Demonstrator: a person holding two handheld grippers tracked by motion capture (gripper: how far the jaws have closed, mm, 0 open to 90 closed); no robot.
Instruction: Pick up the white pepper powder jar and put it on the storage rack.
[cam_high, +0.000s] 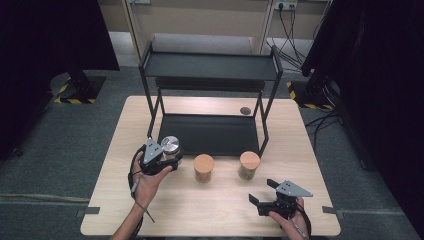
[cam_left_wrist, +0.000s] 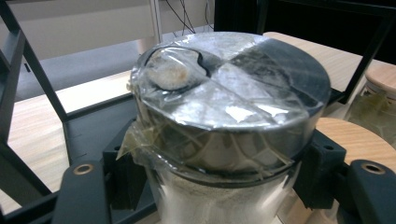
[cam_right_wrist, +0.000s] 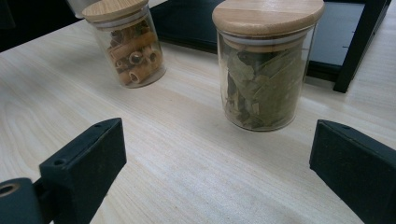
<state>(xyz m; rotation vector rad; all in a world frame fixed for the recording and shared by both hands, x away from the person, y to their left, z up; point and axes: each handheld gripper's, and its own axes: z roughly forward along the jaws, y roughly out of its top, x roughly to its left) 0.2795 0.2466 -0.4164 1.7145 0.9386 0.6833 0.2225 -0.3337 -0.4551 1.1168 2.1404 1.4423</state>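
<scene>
1. Grippers first: your left gripper (cam_high: 167, 161) is clamped on the metal-lidded jar (cam_high: 171, 148), jaws pressed in on either side just under the lid. That's right at the front left corner of the black shelf rack (cam_high: 210, 100), by its lower tray.
2. Up close in the left gripper view, that jar's lid (cam_left_wrist: 233, 88) is shiny metal covered in crinkly clear tape or film, and the body below looks frosted.
3. Your right gripper (cam_high: 263, 191) sits low near the front right of the wooden table (cam_high: 200, 210), jaws spread wide apart, holding nothing.
4. It's aimed at the bay leaf jar (cam_right_wrist: 264, 65), which stands upright with a wooden lid, ahead of the jaws and not touching them.
5. The other wooden-lidded jar (cam_right_wrist: 128, 42) has brown rolled sticks inside, cinnamon by the look of it. It stands apart from the leaf jar, between it and the jar you're holding.
6. Both wooden-lidded jars are on the table just in front of the rack's lower tray.
</scene>
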